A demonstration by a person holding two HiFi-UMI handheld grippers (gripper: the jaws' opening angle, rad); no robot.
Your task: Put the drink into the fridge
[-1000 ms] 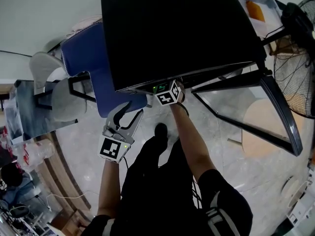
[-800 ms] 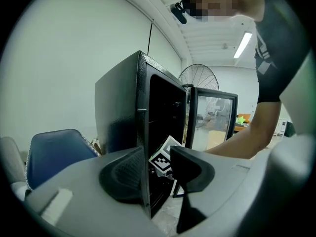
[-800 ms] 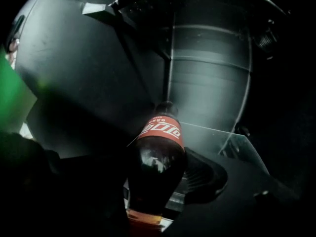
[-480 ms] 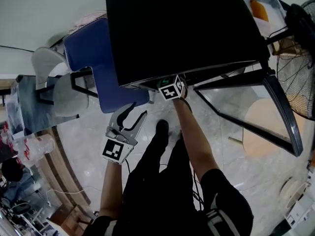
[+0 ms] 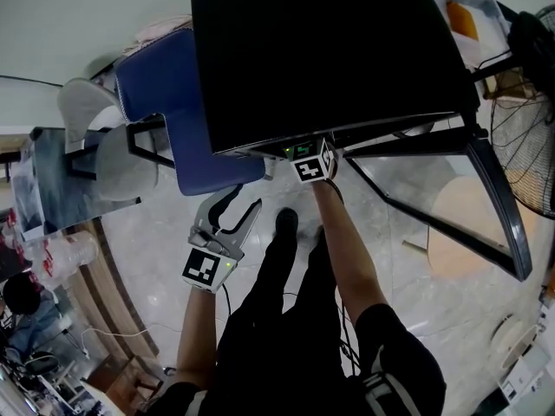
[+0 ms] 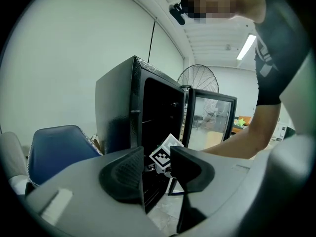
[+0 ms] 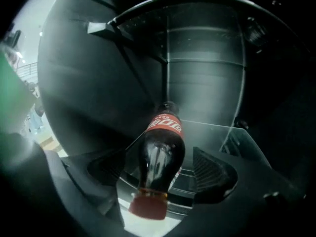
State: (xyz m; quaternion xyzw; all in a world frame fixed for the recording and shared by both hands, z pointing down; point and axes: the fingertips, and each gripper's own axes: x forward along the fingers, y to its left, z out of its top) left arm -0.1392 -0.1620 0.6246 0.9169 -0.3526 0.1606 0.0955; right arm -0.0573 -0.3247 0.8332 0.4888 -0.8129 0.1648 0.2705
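Floor, head view: pale marbled tiles (image 5: 173, 258) under my legs; black fridge (image 5: 321, 50) ahead of both pairs of fingers, its glass door (image 5: 486, 206) swung open out past my right fingers.
Left side, head view: my left gripper (image 5: 249, 196) hangs short of the fridge front, with a blue chair (image 5: 160, 102) off to its left.
Right side, head view: my right gripper (image 5: 312, 165) reaches in under the fridge's top edge, fingertips hidden there.
Left fingers (image 6: 123, 174), left gripper view: a narrow gap apart, nothing between them; beyond the gap, the right gripper's marker cube (image 6: 165, 154) at the fridge opening.
Right fingers (image 7: 212, 174), right gripper view: spread wide, having just been opening; neither pad touches the drink between them.
Drink, right gripper view: cola bottle (image 7: 160, 152) lies on a glass shelf (image 7: 217, 137) inside the fridge, red cap (image 7: 148, 207) nearest me, base beyond my fingertips.
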